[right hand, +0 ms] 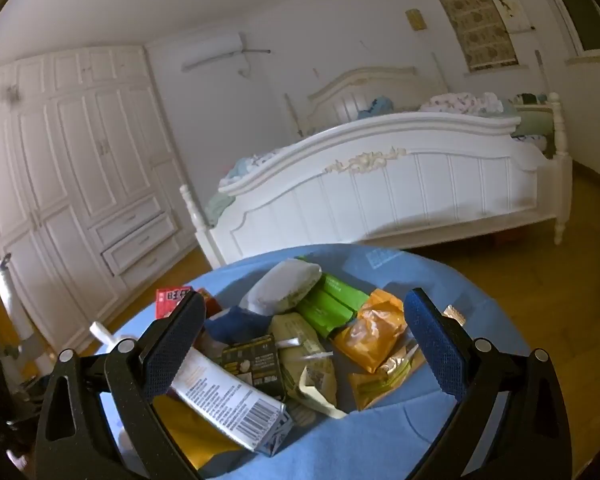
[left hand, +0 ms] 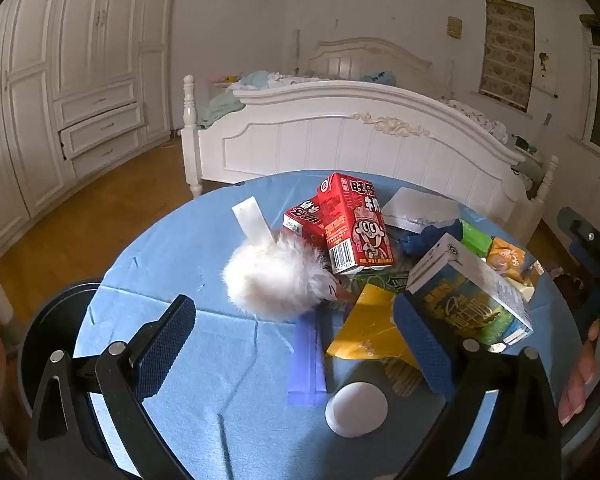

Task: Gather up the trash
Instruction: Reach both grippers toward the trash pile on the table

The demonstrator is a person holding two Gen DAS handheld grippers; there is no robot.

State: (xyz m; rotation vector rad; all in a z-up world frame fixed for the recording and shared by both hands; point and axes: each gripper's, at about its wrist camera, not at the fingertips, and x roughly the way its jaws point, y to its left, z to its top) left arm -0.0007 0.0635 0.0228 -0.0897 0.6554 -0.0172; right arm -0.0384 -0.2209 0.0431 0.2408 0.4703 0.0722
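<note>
Both grippers tilt down toward the round table (left hand: 172, 360) with its blue cloth. The left gripper (left hand: 292, 344) hangs over the table's near side, its jaws spread as wide as they go and nothing between the pads. The right gripper (right hand: 304, 344) hovers above the trash heap (right hand: 312, 344), its jaws likewise fully apart and gripping nothing. A person's fingertips (left hand: 580, 376) show at the right border of the left wrist view.

The trash lies piled on the table's far and right part: two red milk cartons (left hand: 356, 224) leaning together near the middle, a white fluffy ball (left hand: 272, 280) just in front of them, a blue-green carton (left hand: 472, 296) on its side to their right, a yellow sheet (left hand: 368, 328) beneath it, and a white egg-shaped lump (left hand: 356, 408) near the table's front edge. Green packets (right hand: 332, 304) and an orange wrapper (right hand: 376, 332) sit toward the table's right side.

The table's left and front cloth is bare. A dark bin (left hand: 56, 320) stands just off the table's left edge. A white bed (left hand: 340, 136) stands beyond the far edge.

Wrappers overlap, so lower ones are partly covered, and small print is unreadable.
</note>
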